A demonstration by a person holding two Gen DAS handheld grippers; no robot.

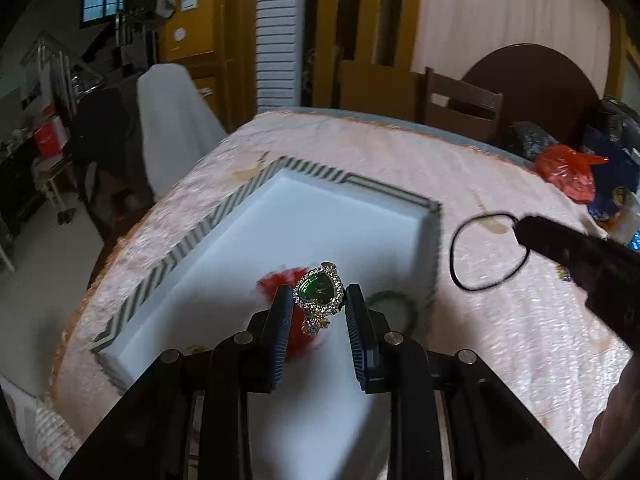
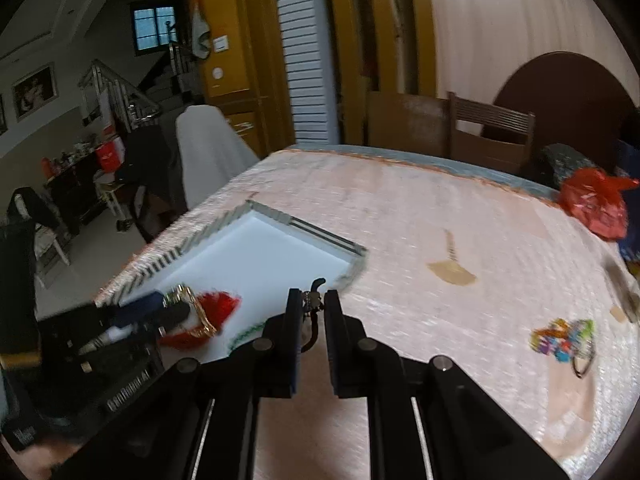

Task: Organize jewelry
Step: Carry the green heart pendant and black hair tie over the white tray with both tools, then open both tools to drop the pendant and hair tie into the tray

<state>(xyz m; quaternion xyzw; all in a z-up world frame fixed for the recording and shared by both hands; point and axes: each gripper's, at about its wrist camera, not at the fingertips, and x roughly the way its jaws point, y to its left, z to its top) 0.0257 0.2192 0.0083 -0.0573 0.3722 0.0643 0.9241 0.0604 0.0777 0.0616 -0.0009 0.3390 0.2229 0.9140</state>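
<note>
Over a striped-rimmed tray (image 1: 168,268) on the cloth-covered bench (image 1: 500,320), the left gripper (image 1: 316,300) clasps a gold, green-faced watch (image 1: 318,288) above the tray's white floor, a red tassel (image 1: 276,280) at its 9 o'clock and a green bangle (image 1: 400,304) at 3. The right gripper (image 2: 313,306), at the tray's 3 o'clock rim, pinches a black cord loop (image 1: 480,252). Both pieces are best lowered clear of the tassel before release; a beaded cluster (image 2: 562,338) waits well apart.
</note>
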